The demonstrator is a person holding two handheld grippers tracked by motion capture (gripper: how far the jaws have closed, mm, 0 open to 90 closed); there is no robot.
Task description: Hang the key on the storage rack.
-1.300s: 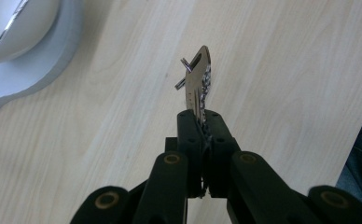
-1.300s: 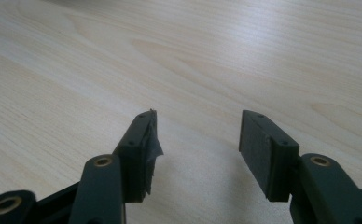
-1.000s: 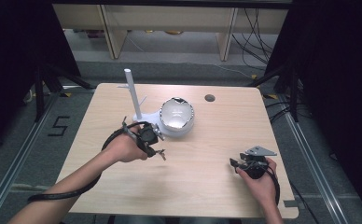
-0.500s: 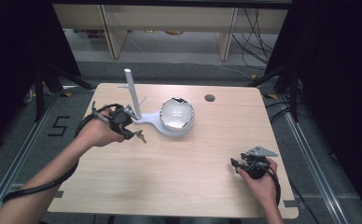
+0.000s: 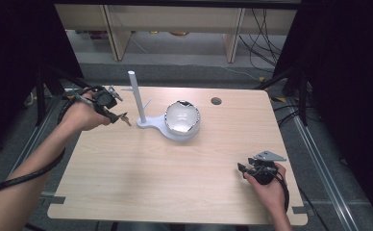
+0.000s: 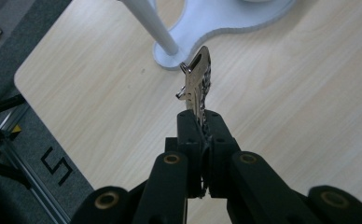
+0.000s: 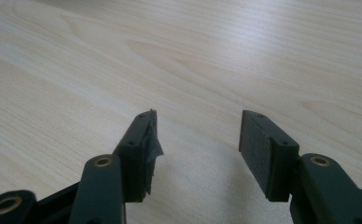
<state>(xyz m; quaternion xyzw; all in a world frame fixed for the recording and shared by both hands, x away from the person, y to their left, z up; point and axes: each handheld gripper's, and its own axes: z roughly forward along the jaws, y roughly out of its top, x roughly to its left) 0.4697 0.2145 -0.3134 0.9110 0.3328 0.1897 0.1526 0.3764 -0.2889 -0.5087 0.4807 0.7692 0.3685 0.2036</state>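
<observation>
Your left gripper (image 6: 202, 116) is clamped on a silvery key (image 6: 197, 84), which sticks out past the jaws above the table (image 5: 175, 173), near the white stand (image 5: 148, 122) and its post (image 5: 135, 96). Since a second ago you have carried it up and to the left, away from the bowl (image 5: 182, 118). Your right gripper (image 7: 198, 140) stands agape, nothing in it, unmoved by the near right edge.

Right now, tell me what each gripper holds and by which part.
The left gripper is clamped on a key, gripping its toothed blade end, with the holed head sticking out. The right gripper is open and holds nothing.
</observation>
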